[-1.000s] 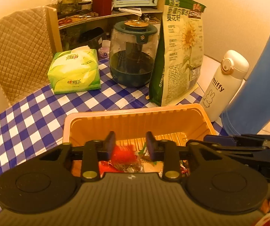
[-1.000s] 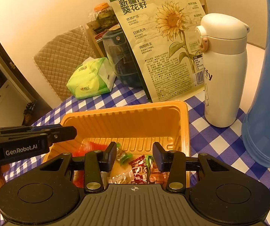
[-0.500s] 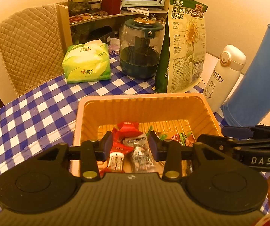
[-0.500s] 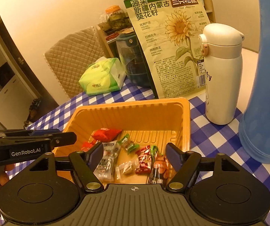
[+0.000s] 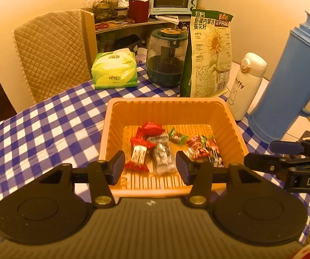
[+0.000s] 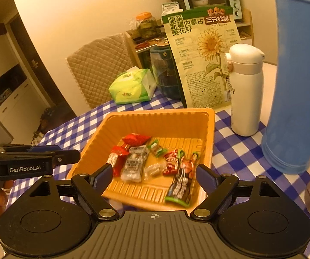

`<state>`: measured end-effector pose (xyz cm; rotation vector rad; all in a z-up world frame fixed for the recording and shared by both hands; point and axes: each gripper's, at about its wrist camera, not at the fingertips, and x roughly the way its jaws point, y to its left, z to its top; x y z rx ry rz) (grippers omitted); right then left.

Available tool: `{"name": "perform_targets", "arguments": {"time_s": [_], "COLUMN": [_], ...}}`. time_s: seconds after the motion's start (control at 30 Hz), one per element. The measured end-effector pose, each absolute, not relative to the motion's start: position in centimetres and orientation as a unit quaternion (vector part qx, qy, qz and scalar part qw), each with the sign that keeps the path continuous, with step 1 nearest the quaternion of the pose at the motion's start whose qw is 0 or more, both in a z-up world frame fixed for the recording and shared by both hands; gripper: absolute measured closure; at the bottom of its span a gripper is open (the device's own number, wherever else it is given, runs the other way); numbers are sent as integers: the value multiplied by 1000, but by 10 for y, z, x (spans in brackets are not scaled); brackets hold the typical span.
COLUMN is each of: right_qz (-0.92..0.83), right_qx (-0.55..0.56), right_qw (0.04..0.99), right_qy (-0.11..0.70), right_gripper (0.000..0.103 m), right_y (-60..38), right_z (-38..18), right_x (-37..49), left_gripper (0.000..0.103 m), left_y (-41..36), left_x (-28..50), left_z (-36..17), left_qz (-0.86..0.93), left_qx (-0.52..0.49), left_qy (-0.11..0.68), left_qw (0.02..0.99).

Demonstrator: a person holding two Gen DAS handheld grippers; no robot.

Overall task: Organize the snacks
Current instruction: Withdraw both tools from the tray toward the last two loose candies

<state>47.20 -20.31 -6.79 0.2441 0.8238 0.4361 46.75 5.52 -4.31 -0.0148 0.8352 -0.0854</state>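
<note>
An orange plastic tray (image 5: 167, 105) sits on the blue checked tablecloth and holds several small wrapped snacks (image 5: 161, 155). The tray (image 6: 161, 116) and its snacks (image 6: 133, 164) also show in the right wrist view. My left gripper (image 5: 150, 168) is open and empty, held above the tray's near edge. My right gripper (image 6: 153, 176) is open wide and empty, above the tray's near right corner. Each gripper shows at the edge of the other's view.
Behind the tray stand a sunflower seed bag (image 5: 209, 56), a white bottle (image 5: 245, 88), a blue jug (image 5: 291, 77), a dark glass jar (image 5: 165, 60) and a green tissue pack (image 5: 115, 70). A quilted chair (image 5: 51, 51) stands at the table's far left.
Both grippers have pulled back and up from inside the tray. Both have opened wider, the right one most. The snacks lie loose in the tray.
</note>
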Motion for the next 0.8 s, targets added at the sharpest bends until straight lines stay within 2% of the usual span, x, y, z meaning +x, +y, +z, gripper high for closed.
{"name": "perform_targets", "arguments": {"time_s": [0.47, 0.8], "right_qz": [236, 260], "right_qx": [103, 74], "right_qw": [876, 867], "right_qy": [407, 419], "right_gripper": [18, 17], "right_y": [-227, -239], "right_z": [-55, -53], "right_x": [390, 334], "left_gripper": [54, 54], "left_y": [47, 34], "left_x": [368, 297], "left_z": [-21, -27], "left_qz": [-15, 4], "left_qx": [-25, -30], "left_qy": [404, 419], "left_qw": [914, 907]}}
